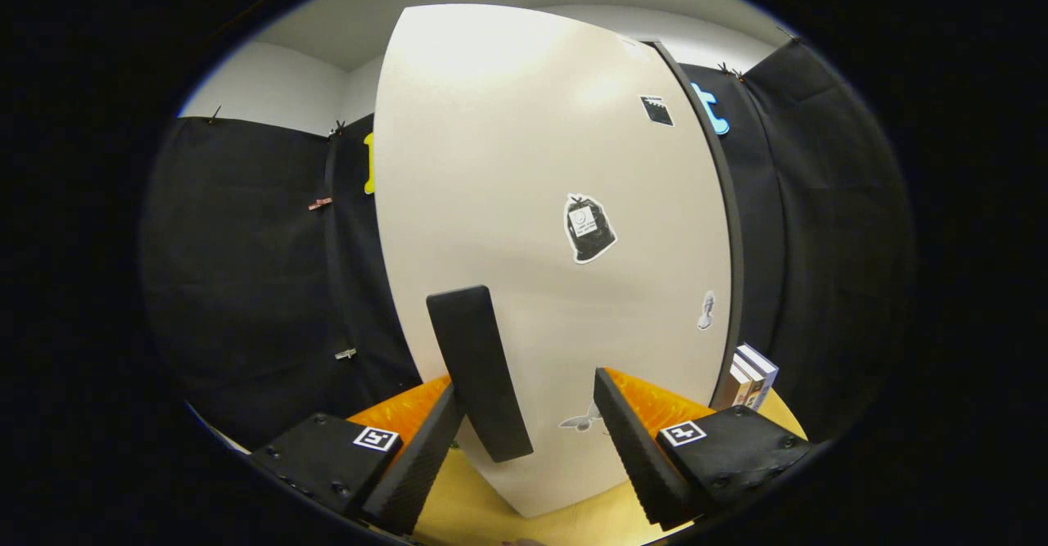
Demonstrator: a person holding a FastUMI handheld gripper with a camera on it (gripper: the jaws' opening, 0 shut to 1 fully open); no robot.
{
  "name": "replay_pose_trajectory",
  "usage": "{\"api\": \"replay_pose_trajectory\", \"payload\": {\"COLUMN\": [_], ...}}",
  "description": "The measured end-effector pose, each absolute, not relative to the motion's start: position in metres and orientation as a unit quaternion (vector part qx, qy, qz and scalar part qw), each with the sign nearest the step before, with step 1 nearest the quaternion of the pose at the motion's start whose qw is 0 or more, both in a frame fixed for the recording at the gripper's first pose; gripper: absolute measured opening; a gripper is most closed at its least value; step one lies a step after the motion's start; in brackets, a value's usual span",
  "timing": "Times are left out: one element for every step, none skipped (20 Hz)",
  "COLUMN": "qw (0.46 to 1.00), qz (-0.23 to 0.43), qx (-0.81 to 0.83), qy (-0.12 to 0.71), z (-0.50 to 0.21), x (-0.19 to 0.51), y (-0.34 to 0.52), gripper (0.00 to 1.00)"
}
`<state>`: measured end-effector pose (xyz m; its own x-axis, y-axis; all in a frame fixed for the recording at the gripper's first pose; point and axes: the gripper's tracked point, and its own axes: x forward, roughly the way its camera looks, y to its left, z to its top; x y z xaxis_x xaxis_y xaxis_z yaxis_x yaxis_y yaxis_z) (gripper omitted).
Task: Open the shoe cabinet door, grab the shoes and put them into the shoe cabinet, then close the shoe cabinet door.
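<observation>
The shoe cabinet's white door point(524, 161) stands close in front of me, with several stickers on it. Its black bar handle point(479, 370) sits low on the door, tilted, between my fingers and nearest the left fingertip point(446, 415). My gripper point(528, 394) is open, with its fingers on either side of the handle and not pressing on it. The right fingertip point(610, 399) stands well off the handle. A dark edge point(729, 227) runs down the door's right side.
The cabinet stands on a yellow surface point(467, 513) that shows beneath my fingers. A few upright books point(753, 374) stand just right of the cabinet's foot. Black cloth walls point(246, 284) hang on both sides.
</observation>
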<state>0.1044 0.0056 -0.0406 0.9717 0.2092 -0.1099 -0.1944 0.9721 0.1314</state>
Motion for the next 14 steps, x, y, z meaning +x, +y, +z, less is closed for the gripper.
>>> {"api": "replay_pose_trajectory", "payload": {"qw": [0.991,0.991,0.991,0.991,0.991,0.991,0.992,0.992,0.992,0.992,0.992,0.993,0.993,0.993], "qz": [0.104,0.107,0.110,0.112,0.113,0.114,0.114,0.114,0.114,0.114,0.113,0.113,0.113,0.112], "qx": [0.059,0.058,0.056,0.054,0.051,0.048,0.046,0.043,0.040,0.035,0.031,0.028,0.025,0.023], "qy": [0.059,0.056,0.053,0.051,0.048,0.046,0.043,0.041,0.038,0.036,0.034,0.032,0.029,0.026], "z": [-0.039,-0.038,-0.036,-0.034,-0.032,-0.032,-0.031,-0.031,-0.030,-0.029,-0.028,-0.027,-0.025,-0.025], "x": [0.106,0.107,0.107,0.107,0.105,0.103,0.102,0.108,0.107,0.106,0.105,0.104,0.103,0.103], "y": [0.010,0.013,0.017,0.020,0.022,0.024,0.025,0.030,0.031,0.032,0.033,0.033,0.033,0.034], "gripper": [0.99,0.98,0.98,0.98,0.98,0.98,0.98,0.98,0.98,0.98,0.98,0.98,0.98,0.98]}}
